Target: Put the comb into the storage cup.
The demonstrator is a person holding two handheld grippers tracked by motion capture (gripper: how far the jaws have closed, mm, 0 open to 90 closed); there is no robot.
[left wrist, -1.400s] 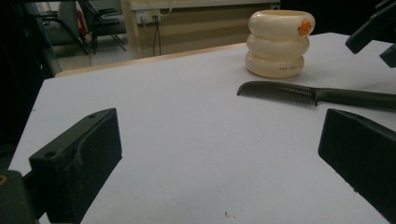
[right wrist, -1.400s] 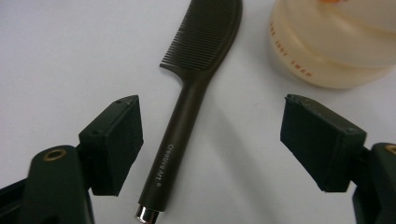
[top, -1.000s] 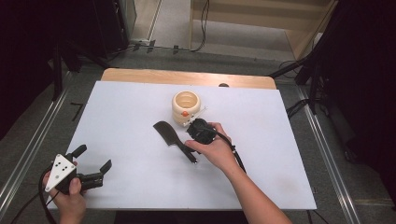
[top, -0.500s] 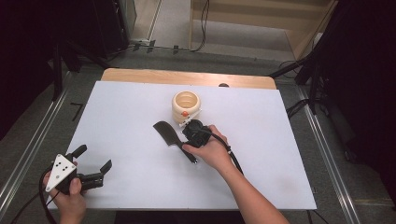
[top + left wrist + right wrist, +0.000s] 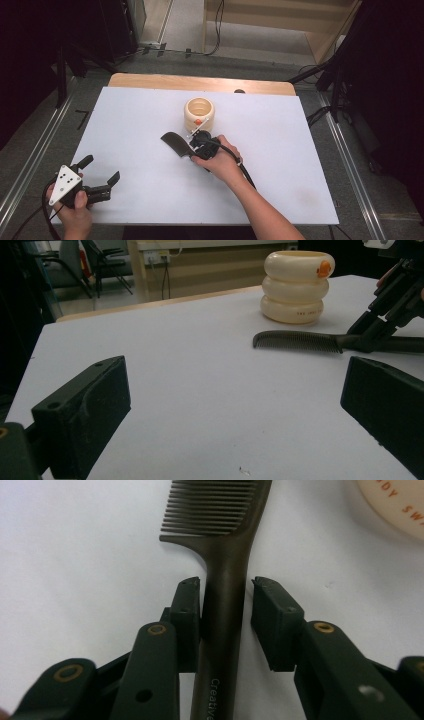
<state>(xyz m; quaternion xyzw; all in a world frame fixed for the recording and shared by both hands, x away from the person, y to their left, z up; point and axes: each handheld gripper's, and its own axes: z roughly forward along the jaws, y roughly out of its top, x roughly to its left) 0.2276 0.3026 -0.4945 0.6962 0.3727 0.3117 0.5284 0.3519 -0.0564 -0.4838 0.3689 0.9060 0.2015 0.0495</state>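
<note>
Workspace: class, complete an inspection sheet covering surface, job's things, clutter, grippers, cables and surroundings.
Surface: white tabletop, wooden strip along its far edge.
Job's things: dark brown plastic comb lying flat; cream ringed pot with an orange spot upright behind it.
Clutter: nothing seen.
Grippers: left gripper open, near front left corner; right gripper jaws have just been closing, comb handle between them.
Cables: black cable trails over right wrist.
Surroundings: grey floor, wooden shelving.

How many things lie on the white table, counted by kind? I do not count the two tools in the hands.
Combs: 1, a dark comb lying flat on the white table.
Holders: 1, a cream ringed holder standing upright behind the comb.
Total: 2
</note>
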